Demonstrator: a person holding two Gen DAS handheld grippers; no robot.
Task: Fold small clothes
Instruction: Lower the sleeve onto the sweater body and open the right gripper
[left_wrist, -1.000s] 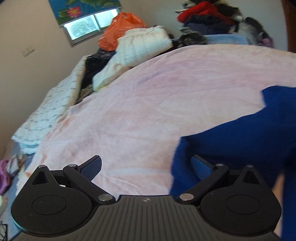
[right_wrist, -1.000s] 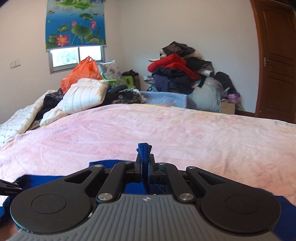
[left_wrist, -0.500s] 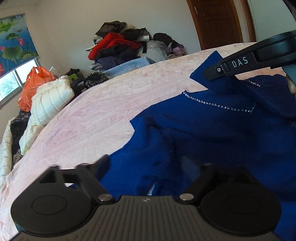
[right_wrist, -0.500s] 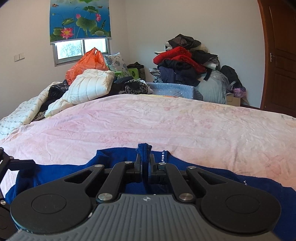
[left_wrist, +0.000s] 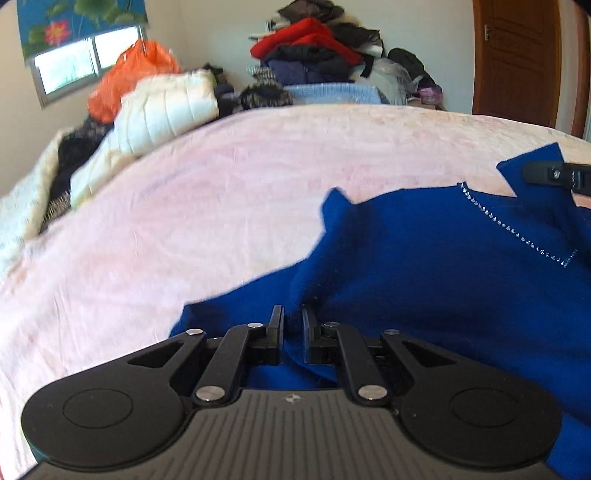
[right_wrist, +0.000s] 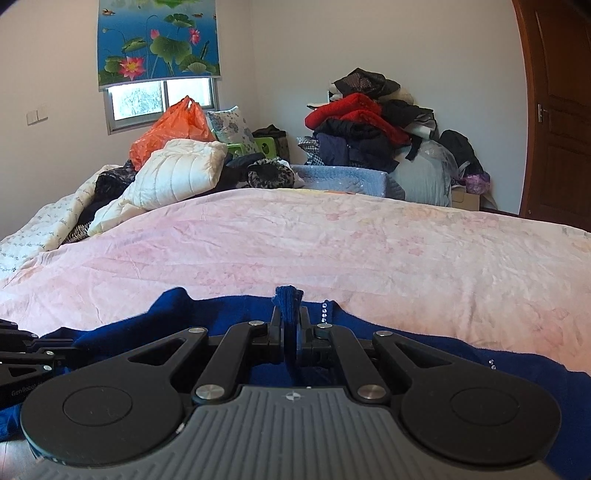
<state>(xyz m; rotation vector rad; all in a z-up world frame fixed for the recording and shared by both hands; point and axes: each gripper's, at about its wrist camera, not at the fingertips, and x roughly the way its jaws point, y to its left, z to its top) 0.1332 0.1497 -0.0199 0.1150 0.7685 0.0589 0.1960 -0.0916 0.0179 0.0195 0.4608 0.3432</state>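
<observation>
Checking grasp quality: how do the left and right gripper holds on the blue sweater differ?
The left gripper pinches a ridge of the blue sweater low down, none poking past its fingertips; the right gripper has a tuft standing up past its fingertips. The left sits on plain knit, the right beside the rhinestone trim. Both are shut on the same sweater, over the pink bedspread.

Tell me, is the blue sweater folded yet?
No. The sweater lies spread and rumpled on the bed, with one bit pinched in each hand-held gripper.
</observation>
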